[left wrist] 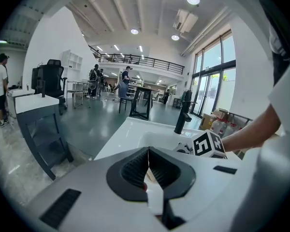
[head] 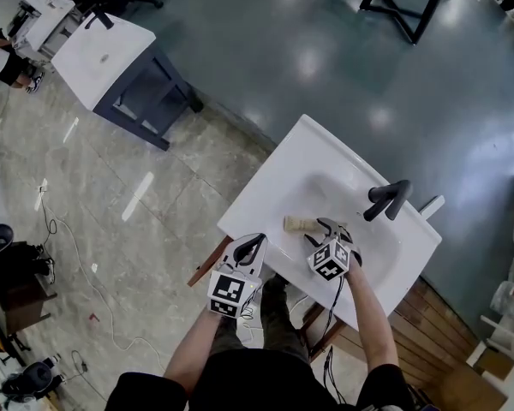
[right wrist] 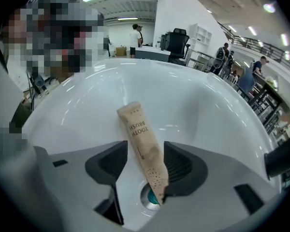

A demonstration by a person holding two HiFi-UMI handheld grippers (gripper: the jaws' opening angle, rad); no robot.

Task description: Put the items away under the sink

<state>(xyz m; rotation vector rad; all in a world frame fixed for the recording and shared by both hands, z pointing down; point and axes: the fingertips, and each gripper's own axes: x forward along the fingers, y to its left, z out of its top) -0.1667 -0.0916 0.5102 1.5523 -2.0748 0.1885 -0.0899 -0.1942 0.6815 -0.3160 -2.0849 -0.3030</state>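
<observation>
Left gripper [left wrist: 148, 151] shut, empty, at front edge of sink [head: 301, 140]. Right gripper [right wrist: 145, 154] inside basin, jaws wide, toothbrush packet [right wrist: 139, 138] lying between them unpinched, one end over drain [right wrist: 149, 198].

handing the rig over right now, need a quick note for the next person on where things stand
Left tongs: shut, nothing seen between them, held at the front edge of the sink.
Right tongs: open, down in the basin, astride the toothbrush packet but not gripping it.
Toothbrush packet: lying in the basin, its near end over the drain.
Done: nothing seen put away; the space under the sink is out of view.
Left: close on the packet, lift it out, stow it under the sink.
</observation>
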